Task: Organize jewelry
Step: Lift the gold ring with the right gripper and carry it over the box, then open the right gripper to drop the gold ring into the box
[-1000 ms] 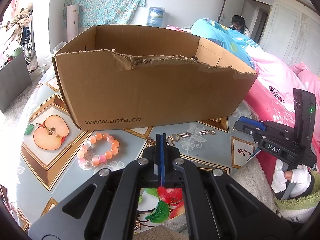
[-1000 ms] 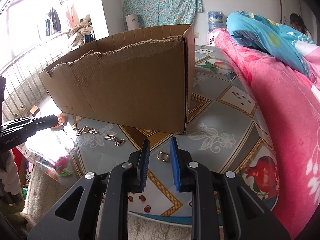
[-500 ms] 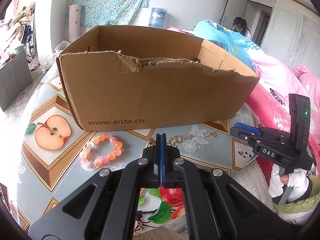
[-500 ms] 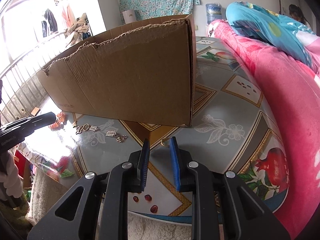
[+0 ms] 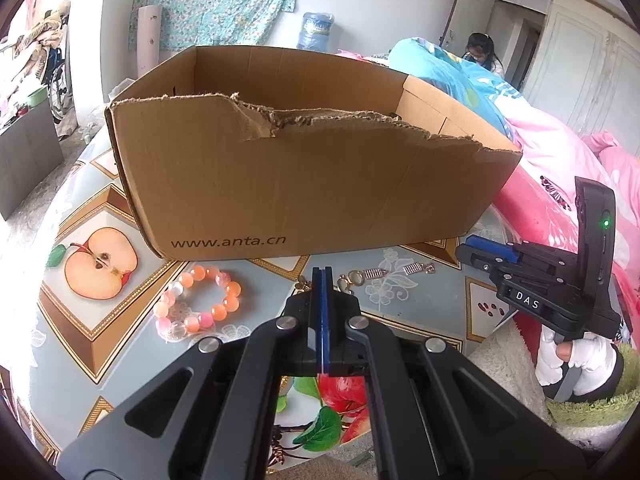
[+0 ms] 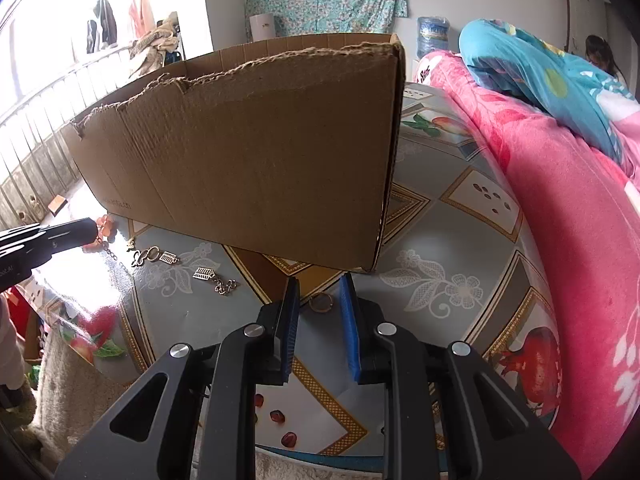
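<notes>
Cardboard box, brown, torn rim (image 5: pixel 304 176), sits open on fruit-print glossy tablecloth (image 5: pixel 96 200); inside hidden by its front wall. Left gripper (image 5: pixel 322 280) has jaws pressed together, nothing between, near orange-pink bead bracelet (image 5: pixel 198 304) and gold chain pieces (image 5: pixel 372 276). Right gripper (image 6: pixel 319 286) has jaws slightly apart, gripping nothing, framing 1 small gold ring (image 6: pixel 321 303) lying on the cloth just in front of the box corner. Risk: thin flat ring likely slips or skates away on slick cloth if pads close high. Ring's lower edge hidden behind fingers; chain clasps too small to read.
</notes>
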A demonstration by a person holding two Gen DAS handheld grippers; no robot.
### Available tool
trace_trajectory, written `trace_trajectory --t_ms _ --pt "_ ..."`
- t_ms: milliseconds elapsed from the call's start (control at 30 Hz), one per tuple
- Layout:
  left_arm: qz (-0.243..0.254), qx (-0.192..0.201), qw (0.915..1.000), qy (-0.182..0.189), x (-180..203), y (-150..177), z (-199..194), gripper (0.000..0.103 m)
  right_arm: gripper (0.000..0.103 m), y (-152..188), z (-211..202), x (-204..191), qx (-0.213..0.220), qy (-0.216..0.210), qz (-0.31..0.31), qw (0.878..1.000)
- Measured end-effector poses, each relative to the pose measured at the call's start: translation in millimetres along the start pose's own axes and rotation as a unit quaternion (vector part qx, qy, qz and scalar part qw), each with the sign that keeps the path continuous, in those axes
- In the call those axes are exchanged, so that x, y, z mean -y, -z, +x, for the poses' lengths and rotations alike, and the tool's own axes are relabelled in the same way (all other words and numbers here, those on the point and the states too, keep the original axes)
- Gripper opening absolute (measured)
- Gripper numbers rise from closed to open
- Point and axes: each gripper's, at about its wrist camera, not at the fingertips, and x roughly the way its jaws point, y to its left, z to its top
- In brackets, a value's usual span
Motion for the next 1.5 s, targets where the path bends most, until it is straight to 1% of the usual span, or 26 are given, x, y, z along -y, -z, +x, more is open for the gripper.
trace_trajectory --t_ms 67,133,333,467,600,667,733,833,900,933,1000,1067,1100,1167,1233,1333,1367,1400,1433,1500 --pt "-0.001 0.000 1.0000 -0.001 0.7 0.3 1.0 0.000 0.012 -0.7 0.5 -0.9 -0.001 -0.004 -0.003 1.000" --pt "-0.001 0.001 1.0000 -0.002 1.6 0.4 0.6 0.000 0.011 0.1 -0.7 -3.2 0.000 -0.005 -0.008 1.000" --pt "-0.005 0.010 0.9999 -0.005 2.5 1.6 -7.4 0.000 0.011 0.4 -4.5 4.0 -0.001 -0.027 0.013 1.000" --pt "-0.005 0.017 0.9998 -0.007 3.5 2.5 -14.9 0.000 0.011 -0.2 -13.0 6.0 0.008 -0.031 0.019 0.999" --pt "0.001 0.032 0.9995 -0.009 8.0 -2.0 -31.5 0.000 0.011 -4.8 -34.5 3.4 0.027 -0.035 0.014 0.999" --pt "0.009 0.047 0.9989 0.000 12.6 -9.1 -45.6 0.000 0.011 -10.9 -50.0 0.3 0.043 -0.045 0.010 0.998" --pt "0.020 0.063 0.9978 0.010 17.7 -19.6 -60.9 0.000 0.011 -23.1 -66.9 0.2 0.064 -0.074 0.015 0.995" --pt "0.032 0.093 0.9946 0.032 21.1 -44.1 -82.3 0.000 0.011 -48.4 -90.2 -3.8 0.103 -0.093 -0.001 0.990" --pt "0.038 0.108 0.9925 0.043 20.0 -64.0 -90.3 0.000 0.011 -70.5 -100.4 -6.6 0.127 -0.114 -0.012 0.985" --pt "0.042 0.114 0.9917 0.043 19.0 -74.5 -91.6 0.000 0.011 -81.8 -102.1 -8.1 0.135 -0.123 -0.018 0.983" --pt "0.050 0.113 0.9916 0.040 15.0 -95.7 -87.4 0.000 0.011 -104.8 -98.6 -12.8 0.136 -0.138 -0.030 0.981" --pt "0.044 0.099 0.9932 0.041 7.1 -116.5 -74.6 0.000 0.011 -127.4 -83.3 -15.9 0.115 -0.151 -0.041 0.981" --pt "0.036 0.084 0.9949 0.043 1.9 -126.9 -64.2 0.000 0.011 -139.1 -71.3 -16.9 0.095 -0.158 -0.042 0.982" --pt "0.029 0.051 0.9978 0.029 -5.6 -144.7 -39.2 0.000 0.011 -158.9 -43.8 -18.6 0.049 -0.174 -0.041 0.983" --pt "0.029 0.015 0.9994 0.015 -11.4 -156.4 -12.3 0.000 0.011 -174.0 -13.6 -19.6 0.000 -0.177 -0.037 0.983" --pt "0.019 -0.027 0.9994 0.006 -20.8 -164.4 24.2 0.000 0.012 -183.1 24.2 -21.2 -0.057 -0.168 -0.033 0.984" --pt "0.018 -0.035 0.9992 0.000 -23.3 -163.9 31.9 0.001 0.012 -184.9 33.3 -20.5 -0.067 -0.160 -0.034 0.984" --pt "0.016 -0.041 0.9990 -0.004 -24.7 -164.6 38.5 0.006 0.012 -186.1 40.3 -19.7 -0.074 -0.154 -0.035 0.985" --pt "0.013 -0.042 0.9990 -0.004 -25.1 -163.8 42.8 0.012 0.012 -186.9 44.4 -18.4 -0.077 -0.157 -0.033 0.984" --pt "0.007 -0.037 0.9993 -0.001 -28.6 -162.6 46.3 0.018 0.013 -185.1 46.3 -17.0 -0.071 -0.165 -0.030 0.983"
